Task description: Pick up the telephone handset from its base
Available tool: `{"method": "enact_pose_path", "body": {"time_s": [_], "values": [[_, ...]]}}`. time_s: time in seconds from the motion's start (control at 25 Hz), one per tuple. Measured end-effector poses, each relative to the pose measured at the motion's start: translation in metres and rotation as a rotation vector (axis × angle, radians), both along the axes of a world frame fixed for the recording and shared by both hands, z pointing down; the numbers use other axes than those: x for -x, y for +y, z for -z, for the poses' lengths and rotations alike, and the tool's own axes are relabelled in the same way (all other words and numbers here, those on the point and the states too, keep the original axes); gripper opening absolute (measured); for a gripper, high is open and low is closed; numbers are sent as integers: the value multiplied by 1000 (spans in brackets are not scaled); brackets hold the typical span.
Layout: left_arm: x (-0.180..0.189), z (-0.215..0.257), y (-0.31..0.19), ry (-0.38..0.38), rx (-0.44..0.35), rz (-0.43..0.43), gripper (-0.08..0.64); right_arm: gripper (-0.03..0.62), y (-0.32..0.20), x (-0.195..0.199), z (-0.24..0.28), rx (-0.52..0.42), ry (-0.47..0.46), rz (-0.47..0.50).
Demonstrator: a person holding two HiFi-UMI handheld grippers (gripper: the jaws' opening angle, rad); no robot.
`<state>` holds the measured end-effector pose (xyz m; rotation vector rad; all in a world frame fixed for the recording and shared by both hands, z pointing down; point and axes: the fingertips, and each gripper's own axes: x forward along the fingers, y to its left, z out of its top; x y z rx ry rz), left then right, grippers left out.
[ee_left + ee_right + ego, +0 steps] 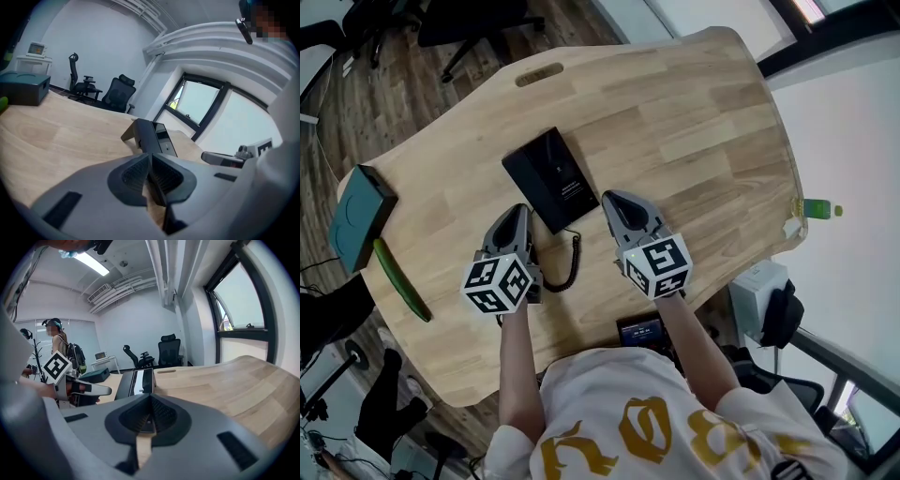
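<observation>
– Checking claws first: we read the left claw (522, 208) as closed, pads together, nothing between them.
– Right claw (609, 197)?
– Same. Its own view shows the jaws meeting at the tips, and we see nothing held.
– Where's the telephone?
– The black telephone (549, 178) lies on the table (694, 122), just ahead of both claws. The handset is on its base; from above we can't separate the two.
– Contact?
– We can't tell from above. The left tip is just beside the telephone's near-left edge, the right tip just beside its right corner. In both gripper views the telephone sits beyond the tips.
– Cord?
– The coiled cord (569, 265) lies on the table between the claws, closer to the left one.
– Anything else?
– We see a teal box (358, 217) at the table's left edge and a long green thing (401, 279) just beside it. Both are well apart from the telephone.
</observation>
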<state>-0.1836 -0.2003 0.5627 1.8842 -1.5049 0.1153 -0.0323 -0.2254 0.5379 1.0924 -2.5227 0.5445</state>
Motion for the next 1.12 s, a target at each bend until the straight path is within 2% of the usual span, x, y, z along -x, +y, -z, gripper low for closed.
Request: {"method": "enact_pose_path", "body": {"time_s": [0.28, 0.56, 0.76, 1.12], "values": [[-13, -12, -10, 150, 52, -32, 152, 5, -4, 3, -14, 26, 7, 14], [-15, -19, -23, 194, 57, -28, 169, 5, -5, 2, -27, 54, 4, 5], [-17, -22, -31, 184, 66, -48, 173, 5, -4, 7, -31, 65, -9, 11], [-19, -12, -26, 152, 40, -69, 114, 5, -3, 0, -31, 63, -4, 2]]}}
